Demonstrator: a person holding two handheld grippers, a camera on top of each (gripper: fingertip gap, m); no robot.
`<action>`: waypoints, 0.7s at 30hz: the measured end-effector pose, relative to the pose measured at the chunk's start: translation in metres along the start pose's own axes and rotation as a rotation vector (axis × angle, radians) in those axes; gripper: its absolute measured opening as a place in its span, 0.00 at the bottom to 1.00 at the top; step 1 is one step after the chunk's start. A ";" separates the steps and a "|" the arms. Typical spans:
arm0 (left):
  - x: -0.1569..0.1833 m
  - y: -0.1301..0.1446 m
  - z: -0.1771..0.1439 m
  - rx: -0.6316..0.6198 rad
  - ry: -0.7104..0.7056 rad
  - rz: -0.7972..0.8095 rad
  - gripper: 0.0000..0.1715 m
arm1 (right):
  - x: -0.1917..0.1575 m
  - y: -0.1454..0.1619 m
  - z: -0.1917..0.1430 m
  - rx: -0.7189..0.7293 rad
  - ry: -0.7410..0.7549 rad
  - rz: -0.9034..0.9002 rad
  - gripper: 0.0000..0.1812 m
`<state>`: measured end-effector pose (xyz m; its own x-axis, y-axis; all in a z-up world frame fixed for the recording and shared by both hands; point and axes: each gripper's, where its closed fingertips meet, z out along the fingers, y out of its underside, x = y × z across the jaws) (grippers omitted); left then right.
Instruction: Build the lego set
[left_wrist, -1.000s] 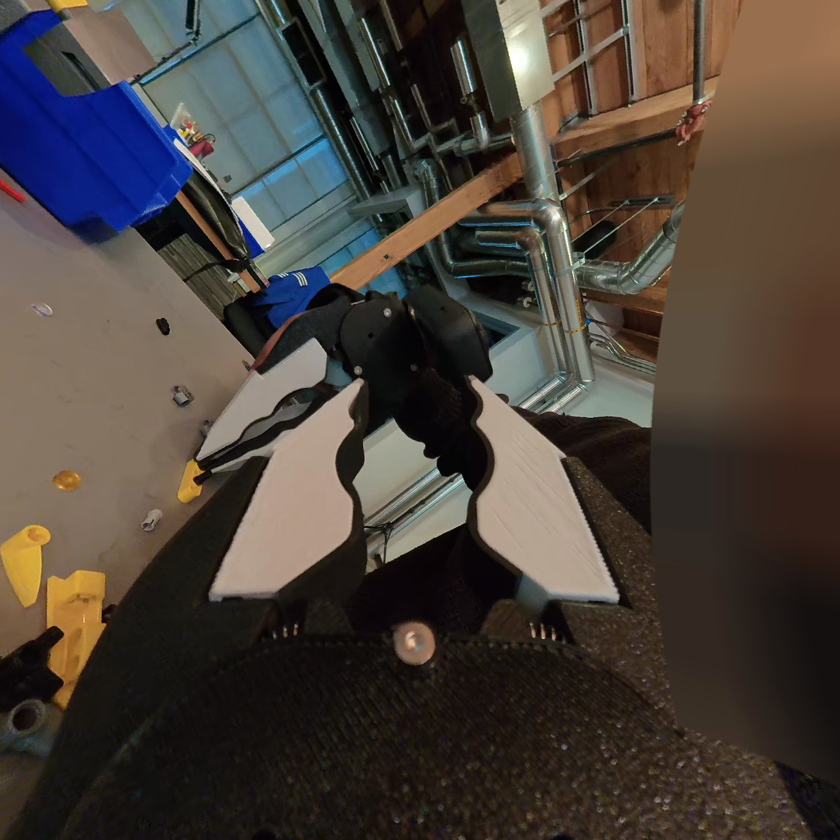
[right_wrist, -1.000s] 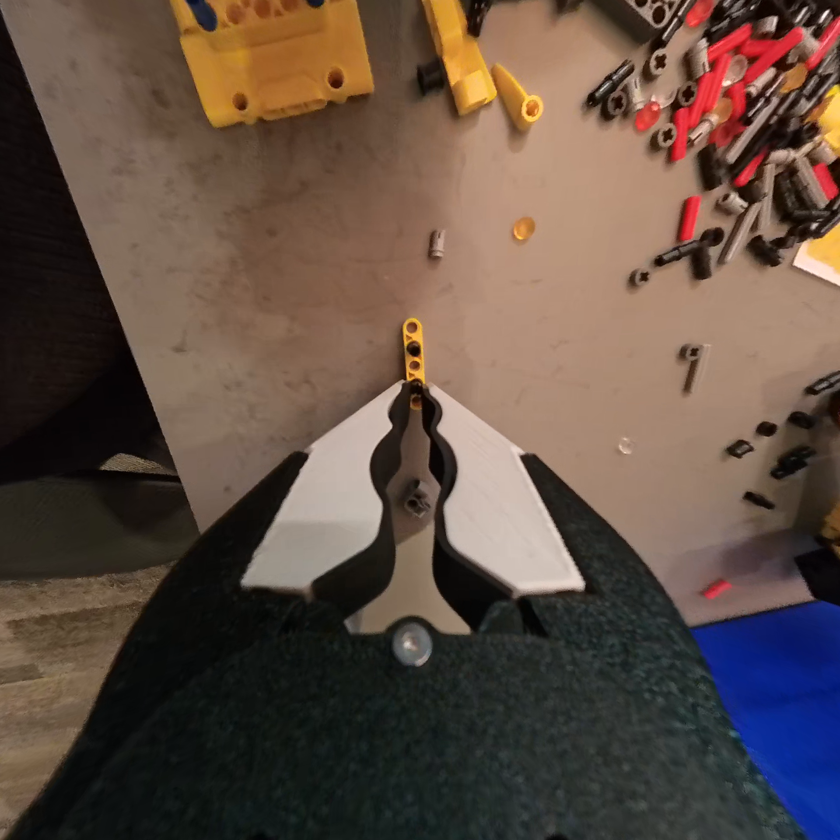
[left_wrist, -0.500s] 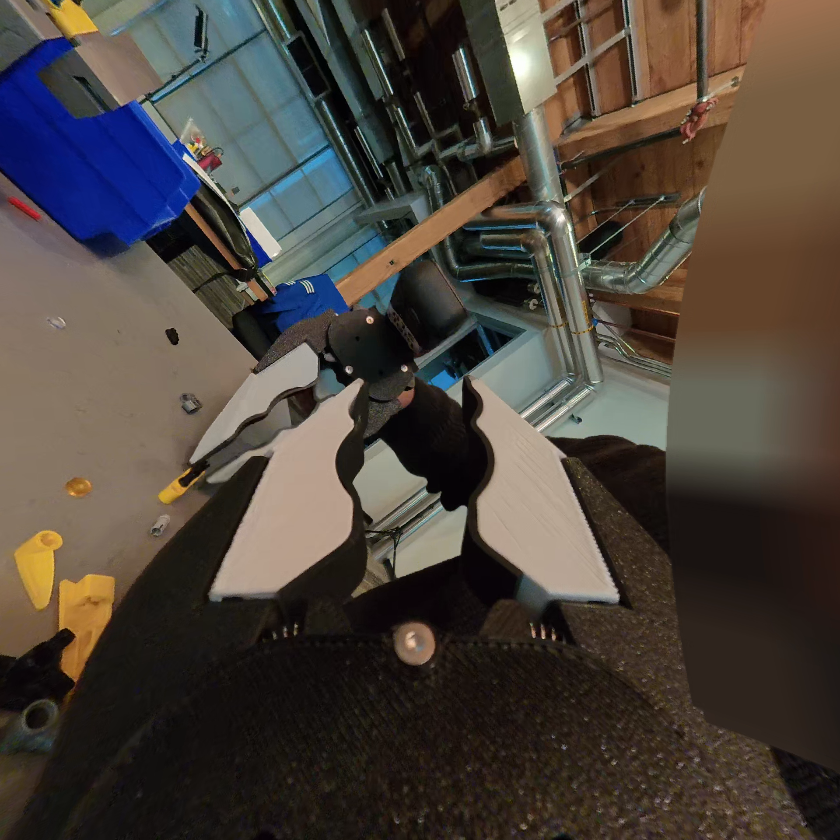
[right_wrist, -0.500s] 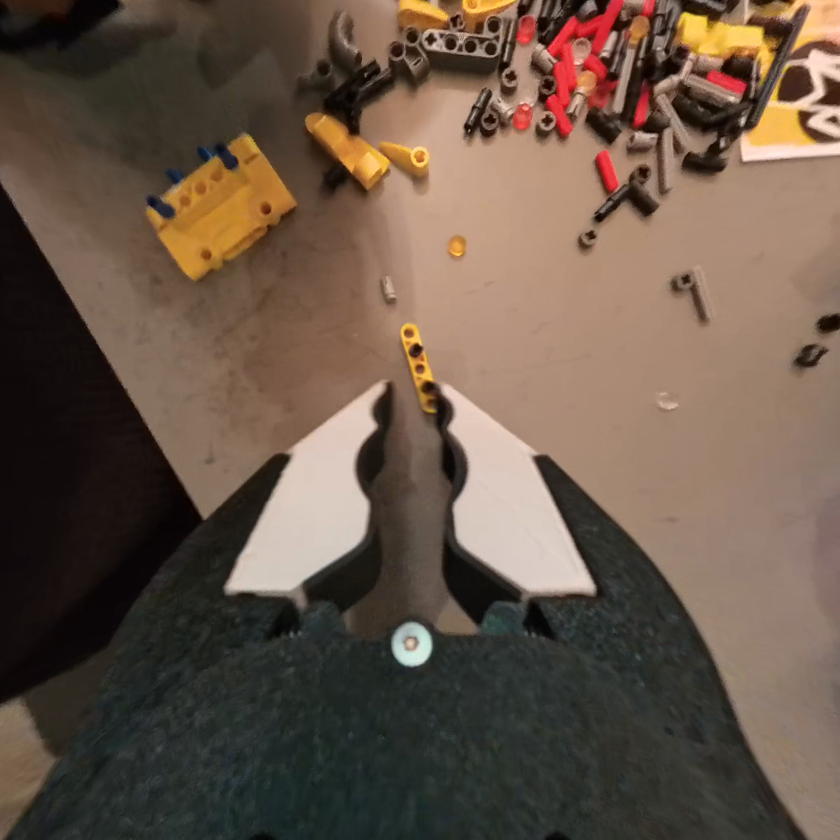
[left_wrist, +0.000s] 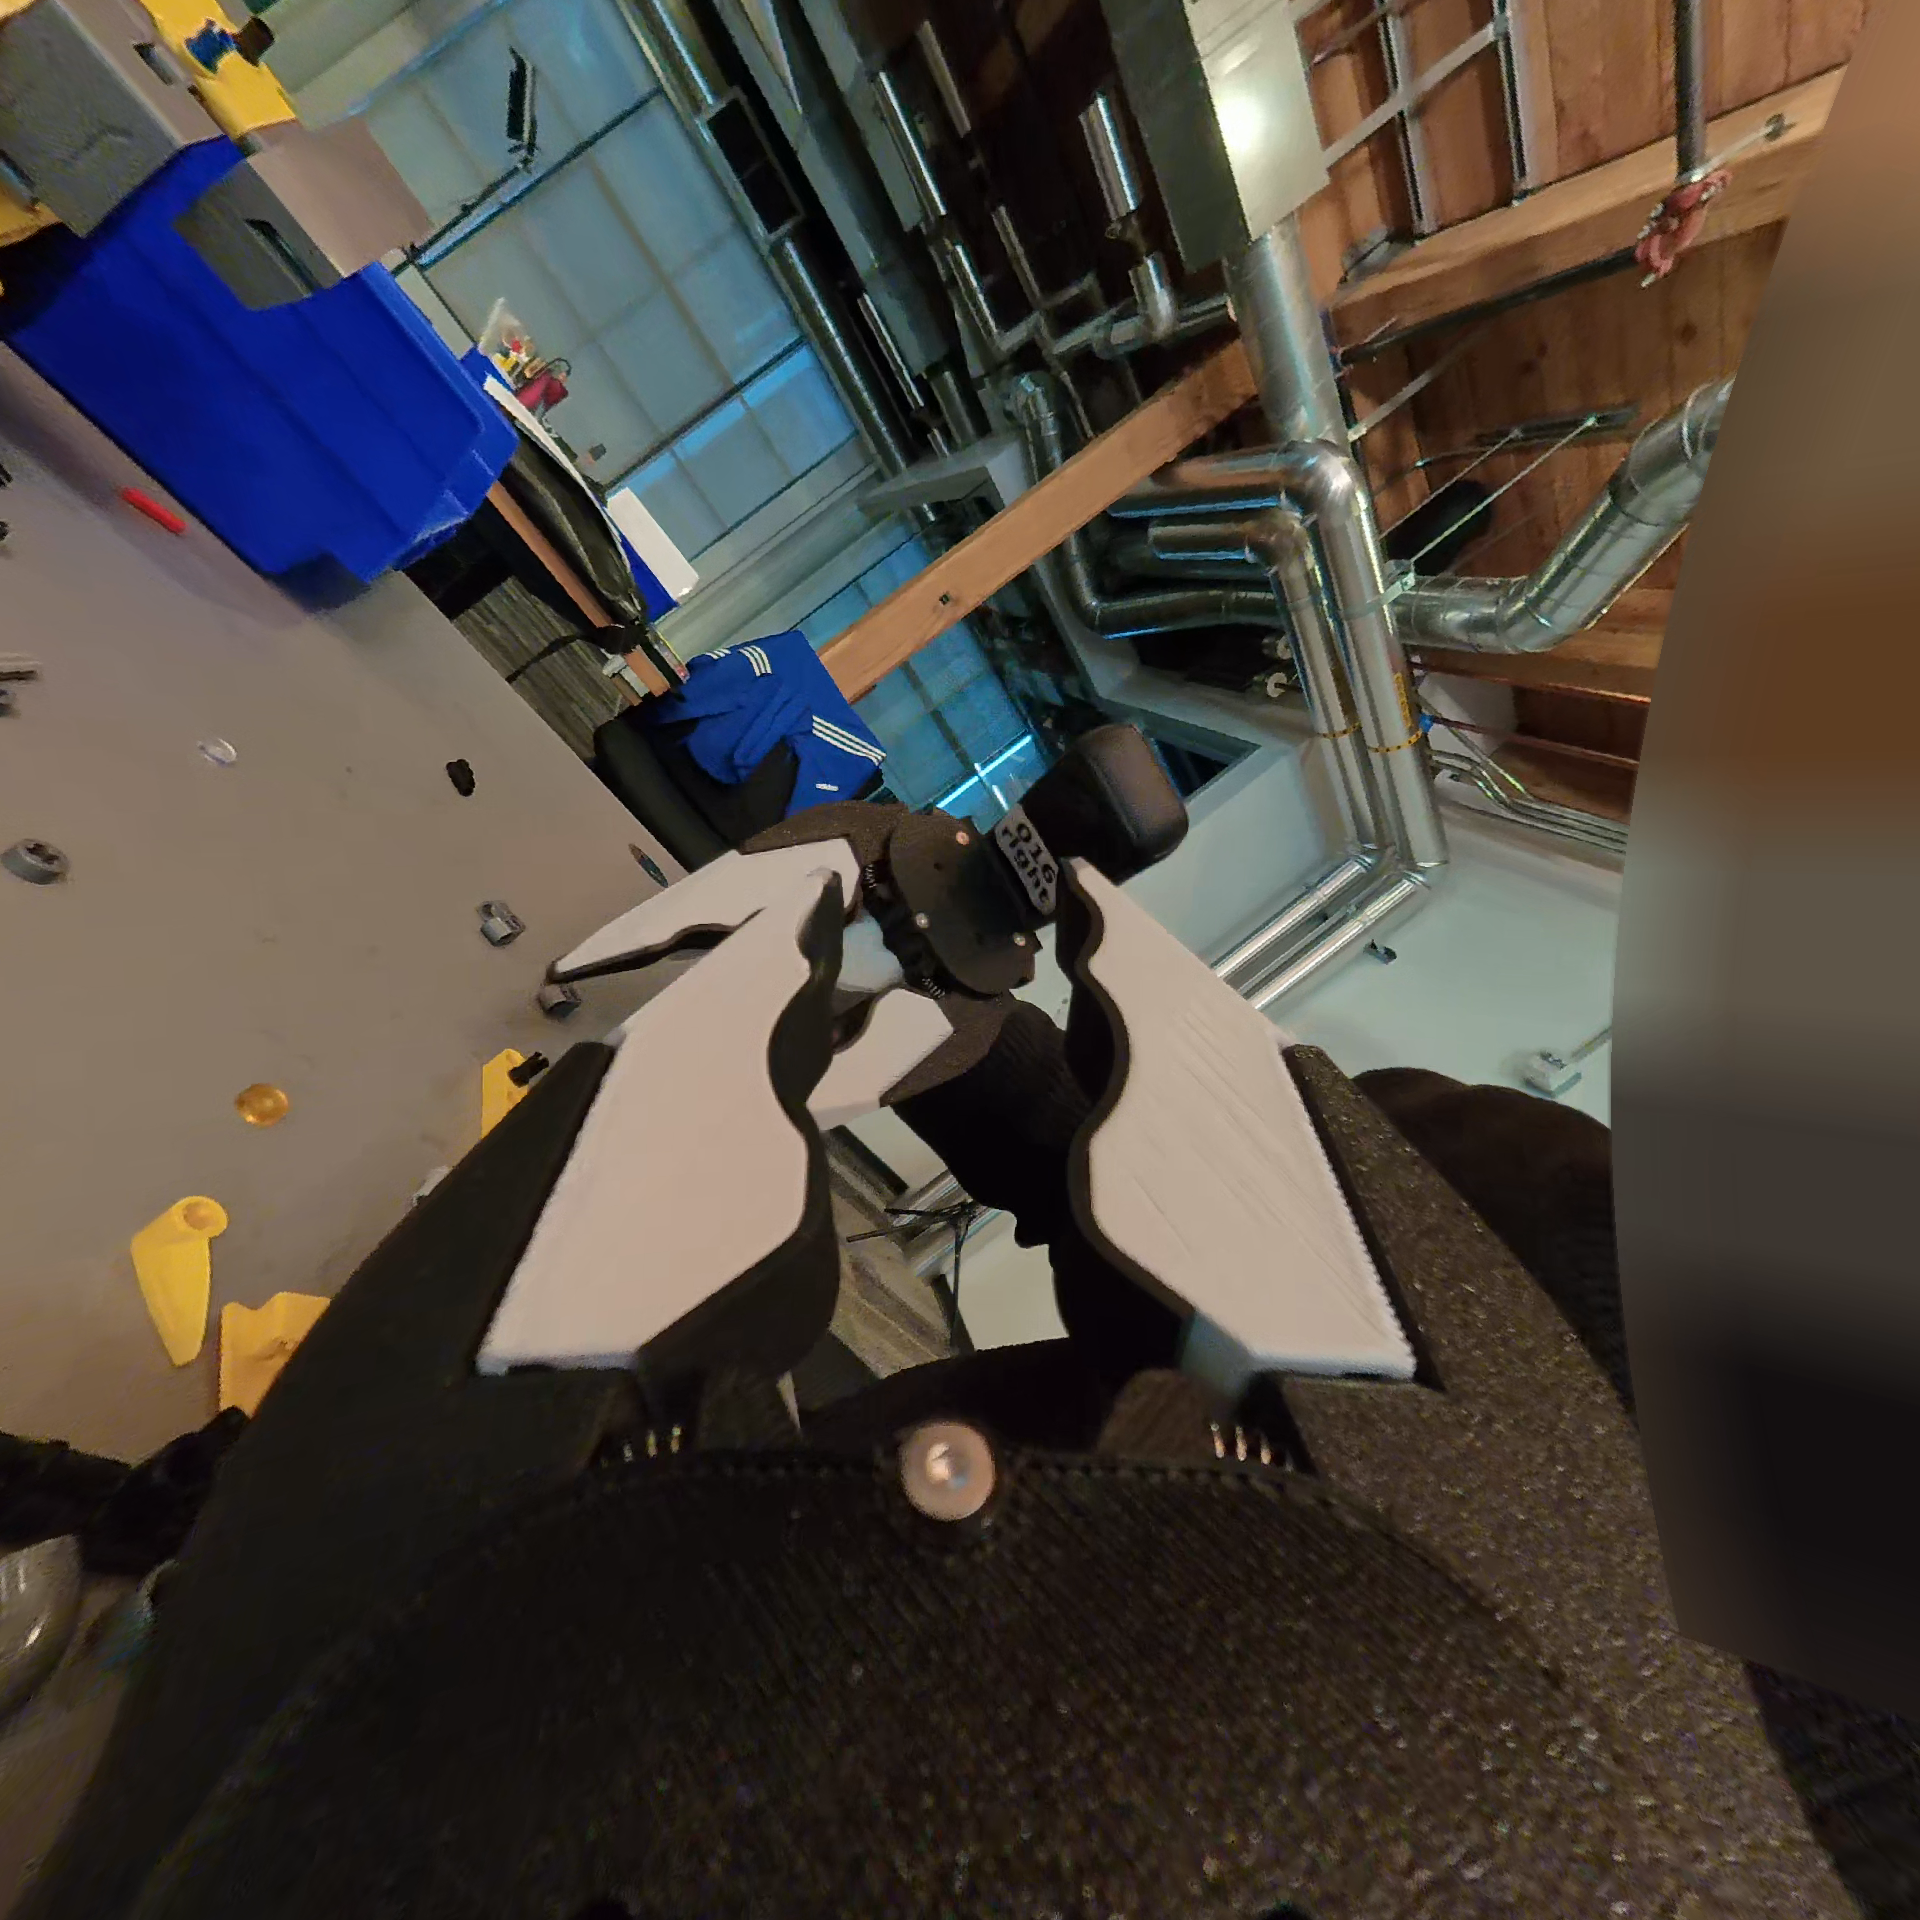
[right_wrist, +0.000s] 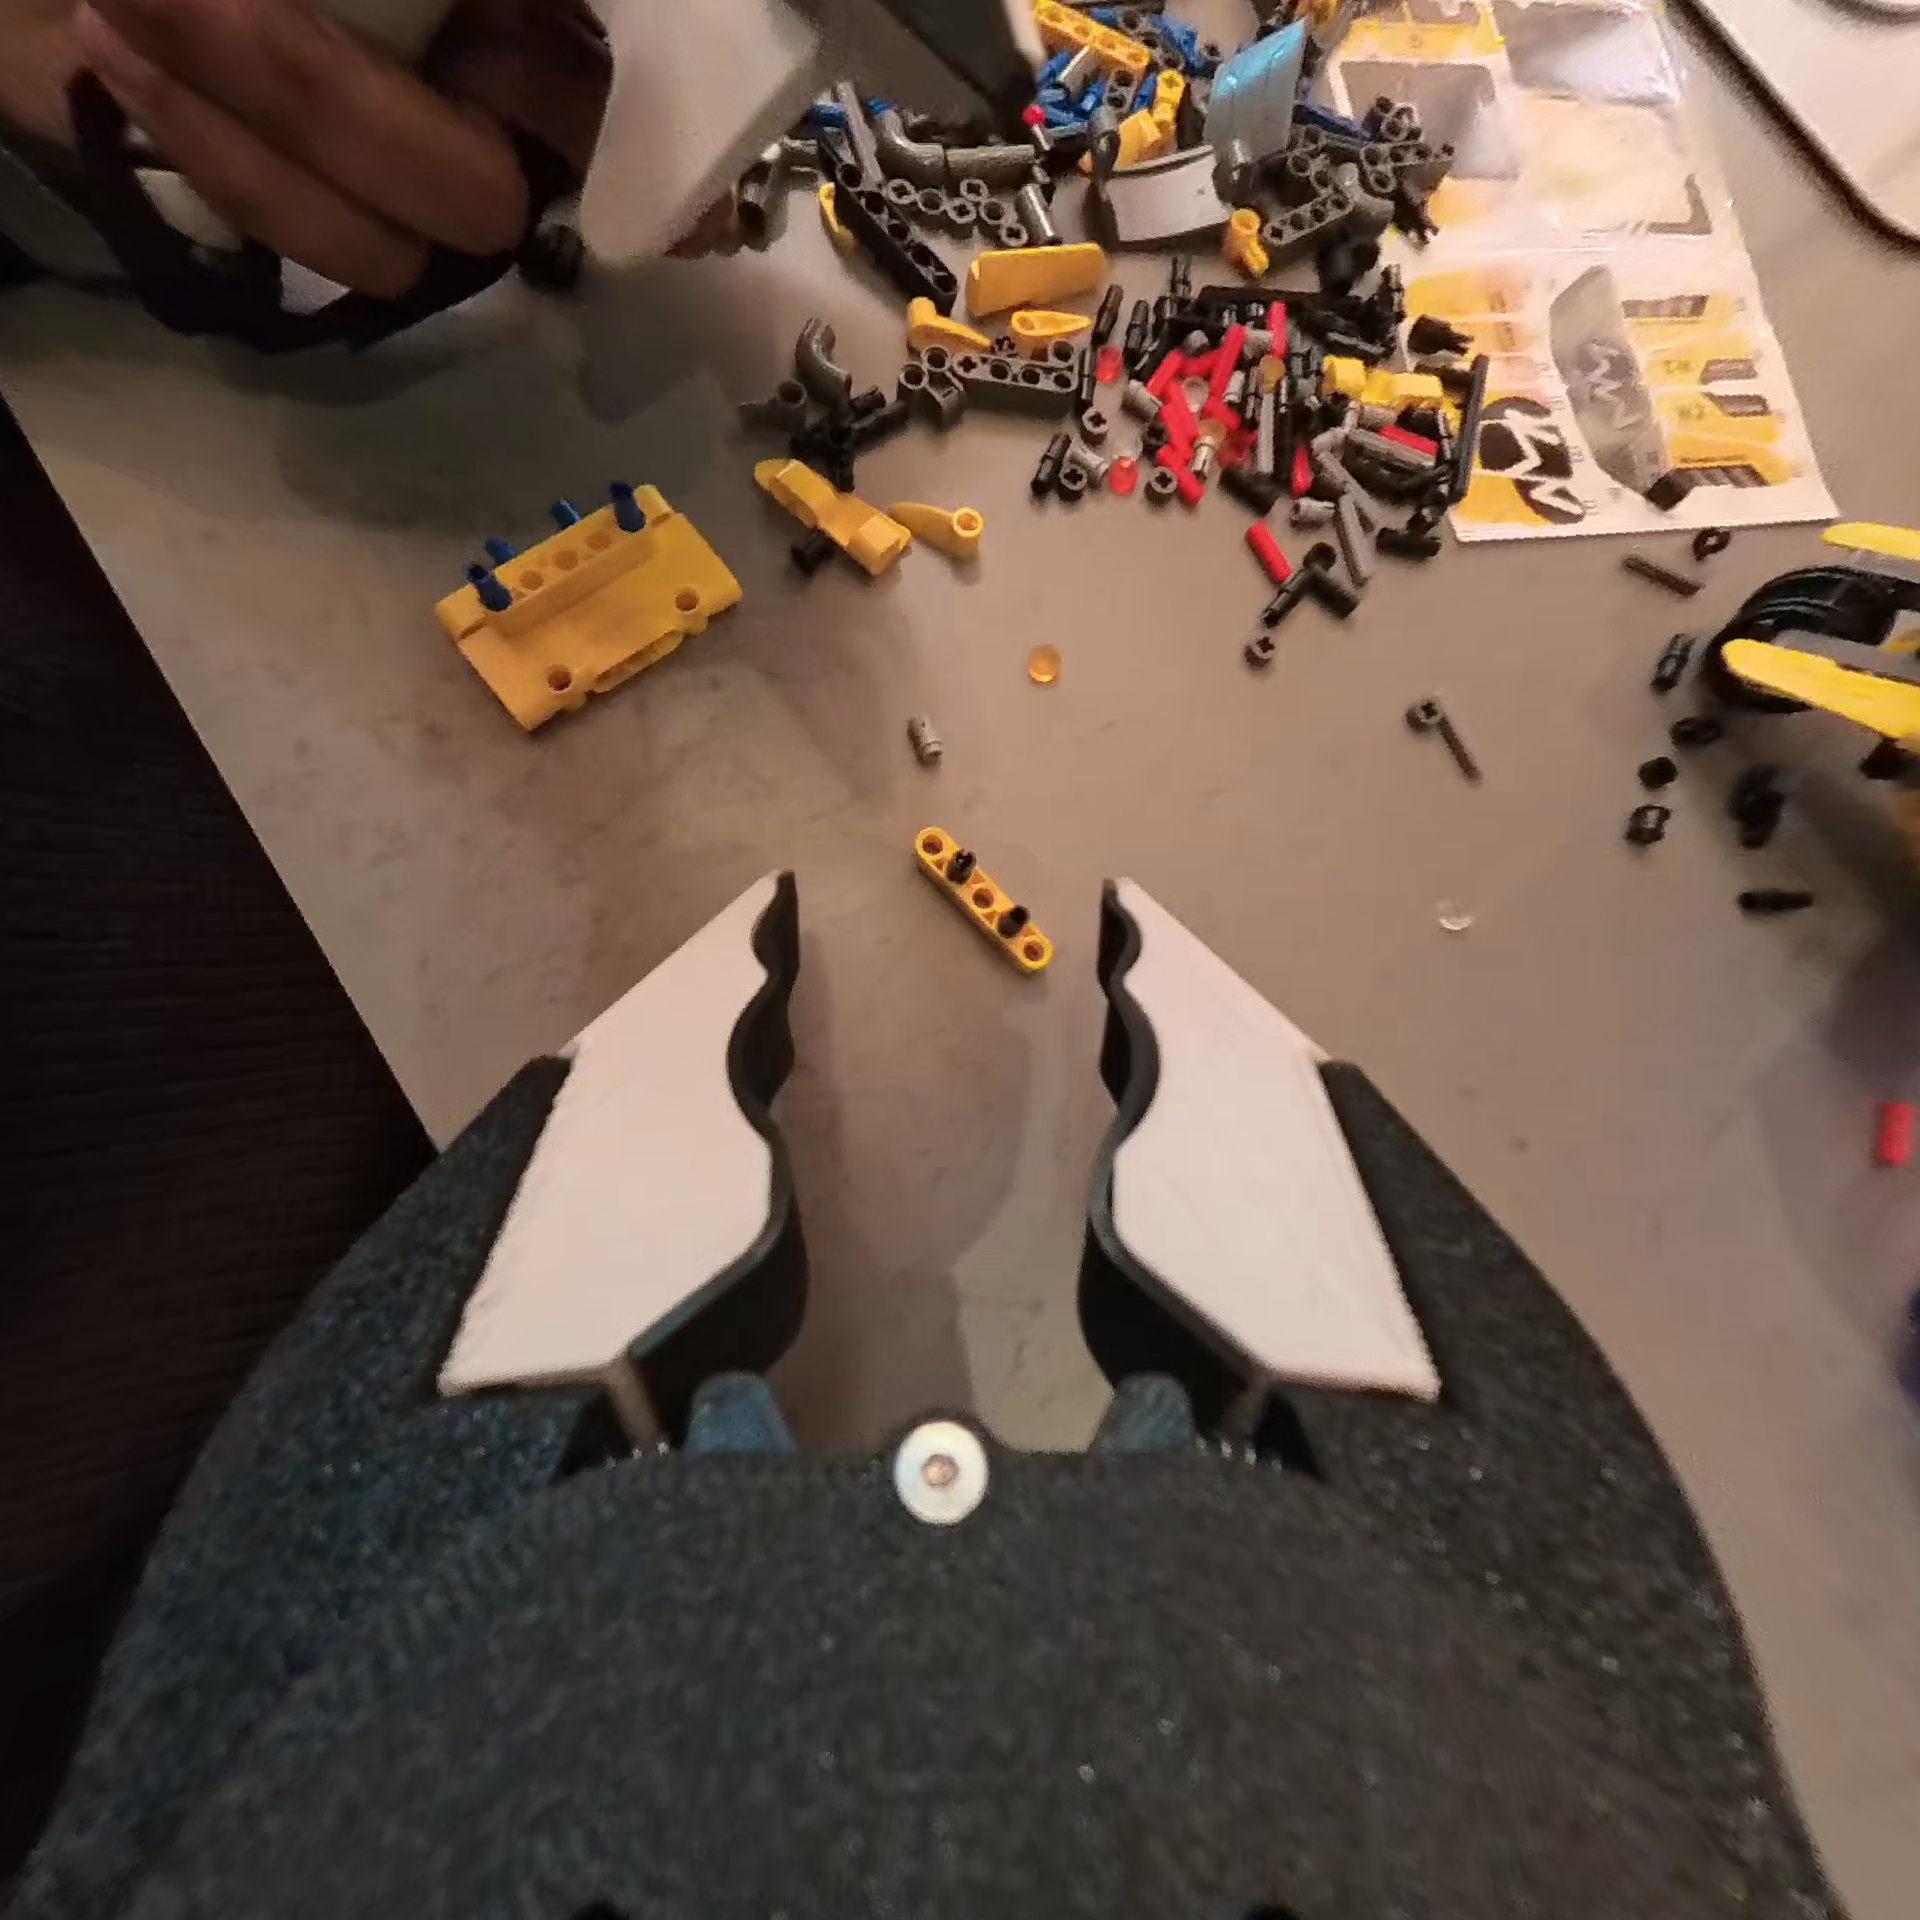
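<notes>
Bin (left_wrist: 260, 416), blue, on table; yellow beam (right_wrist: 982, 899) before gaping right tool (right_wrist: 945, 904).

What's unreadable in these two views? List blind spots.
- Left wrist view: a blurred patch covers the right side; nothing behind it shows.
- Left wrist view: the left tongs hide most of the yellow beam; only one end shows.
- Right wrist view: the hand at the top left is motion-blurred and cut by the edge; what it holds can't be told.
- Right wrist view: the parts pile is too small and tangled to sort piece by piece.
</notes>
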<state>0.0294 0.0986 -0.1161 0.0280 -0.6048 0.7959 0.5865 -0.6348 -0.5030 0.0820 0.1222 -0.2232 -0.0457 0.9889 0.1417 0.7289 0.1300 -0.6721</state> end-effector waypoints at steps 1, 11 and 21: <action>-0.001 0.000 0.000 -0.001 -0.005 0.002 0.23 | -0.001 0.001 0.001 0.001 -0.005 -0.007 0.32; 0.007 -0.004 0.001 0.021 0.061 0.009 0.24 | 0.002 0.019 0.017 0.043 -0.135 0.116 0.33; 0.015 0.000 -0.009 -0.053 -0.078 0.279 0.35 | -0.040 0.030 -0.005 0.074 -0.134 0.110 0.29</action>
<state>0.0227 0.0856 -0.1068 0.2456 -0.7219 0.6469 0.5043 -0.4748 -0.7213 0.1087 0.0862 -0.2453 -0.0626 0.9976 -0.0308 0.6826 0.0203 -0.7305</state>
